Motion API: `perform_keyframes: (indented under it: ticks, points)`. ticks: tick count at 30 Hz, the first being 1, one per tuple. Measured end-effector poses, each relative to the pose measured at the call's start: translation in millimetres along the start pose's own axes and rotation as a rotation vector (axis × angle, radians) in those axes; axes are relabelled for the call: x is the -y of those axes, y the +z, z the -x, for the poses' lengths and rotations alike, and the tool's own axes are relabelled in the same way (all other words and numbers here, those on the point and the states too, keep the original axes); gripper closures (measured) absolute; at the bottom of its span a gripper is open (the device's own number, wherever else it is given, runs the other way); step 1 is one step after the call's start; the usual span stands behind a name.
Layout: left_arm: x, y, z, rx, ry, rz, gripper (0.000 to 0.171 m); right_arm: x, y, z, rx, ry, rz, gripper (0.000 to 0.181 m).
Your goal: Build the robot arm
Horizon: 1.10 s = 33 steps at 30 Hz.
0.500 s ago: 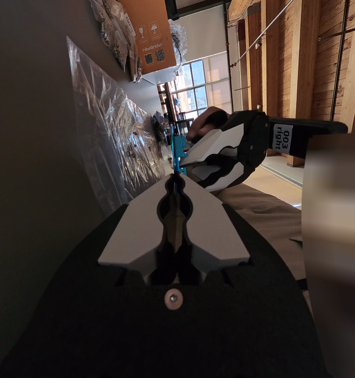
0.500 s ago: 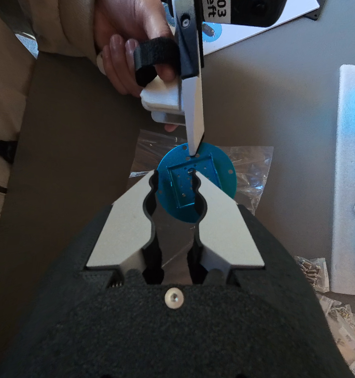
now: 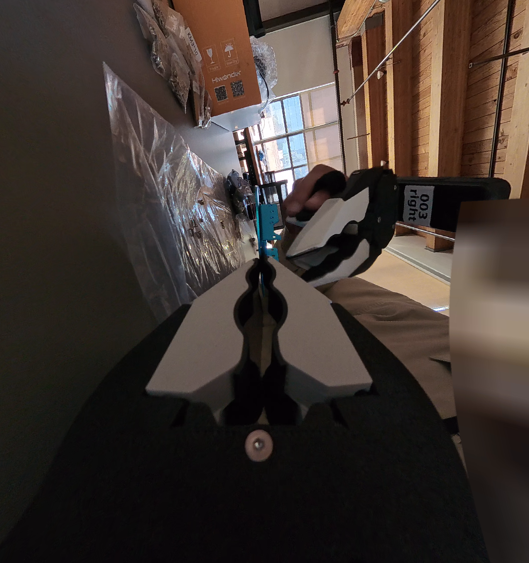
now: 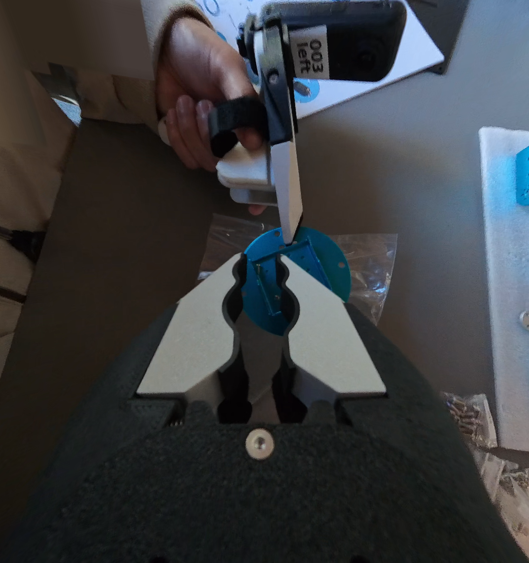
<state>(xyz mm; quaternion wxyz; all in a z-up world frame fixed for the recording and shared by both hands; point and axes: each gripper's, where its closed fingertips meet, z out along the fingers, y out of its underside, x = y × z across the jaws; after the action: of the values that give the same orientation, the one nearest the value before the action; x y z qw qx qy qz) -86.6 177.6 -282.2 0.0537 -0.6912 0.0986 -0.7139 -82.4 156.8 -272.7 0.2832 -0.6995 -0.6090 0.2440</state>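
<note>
Left fingers point(image 3: 260, 263) are pinched shut on the edge of a blue disc point(image 4: 333, 274), holding it upright off the bench point(image 4: 135, 213). Right fingers point(image 4: 261, 259) stand narrowly apart and empty, their tips just short of the bracket point(image 4: 305, 259) on the disc's face. Beyond the tips lies a clear bag point(image 4: 369, 274); off to their right, white foam point(image 4: 513, 304) with blue parts. Farther off: a cardboard box point(image 3: 223, 61), a window point(image 3: 299, 146), a timber wall point(image 3: 440, 122)

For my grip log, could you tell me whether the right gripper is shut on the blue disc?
No, the right gripper is open before the blue disc.
</note>
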Motion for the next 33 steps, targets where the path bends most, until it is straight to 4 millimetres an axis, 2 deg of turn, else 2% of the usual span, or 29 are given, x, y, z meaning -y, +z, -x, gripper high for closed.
perform_keyframes:
  ticks: [4,6,9,11,13,16,18,21,23,24,27,28,33]
  points:
    - [-1,0,0,-0.005,-0.005,0.003,0.171,3,-10,-2,-0.042,-0.080,-0.038,0.125]
    - [-1,1,-1,-0.008,-0.003,0.007,0.171,-2,-7,-8,-0.086,-0.120,-0.025,0.113]
    - [-3,1,-3,-0.012,0.014,0.015,0.171,-15,2,-16,-0.129,-0.151,0.048,0.114]
    - [-3,2,-3,-0.005,0.033,0.017,0.171,-15,3,-19,-0.152,-0.157,0.034,0.131]
    - [-3,1,-4,-0.005,0.052,0.014,0.171,-13,0,-20,-0.159,-0.143,0.012,0.132]
    - [-2,2,-4,0.010,0.079,0.007,0.171,-15,-1,-21,-0.183,-0.142,0.003,0.129]
    - [-1,2,-4,0.018,0.101,0.001,0.171,-12,-5,-17,-0.178,-0.127,-0.030,0.113]
    - [0,1,-9,0.011,0.135,-0.002,0.171,-1,-29,-29,-0.232,0.032,-0.194,0.111]
    - [1,0,-15,-0.009,0.153,-0.010,0.171,-6,-49,-53,-0.309,0.300,-0.351,0.115]
    - [2,0,-18,-0.015,0.168,-0.015,0.171,-12,-49,-54,-0.239,0.435,-0.398,0.118]
    - [1,0,-26,-0.030,0.231,-0.017,0.171,-26,-34,-38,0.051,0.765,-0.456,0.120]
    - [0,1,-28,-0.037,0.246,-0.015,0.171,-24,-32,-32,0.129,0.814,-0.491,0.121]
    - [-6,4,-30,-0.039,0.282,0.014,0.171,-8,-34,-11,0.409,0.912,-0.566,0.159]
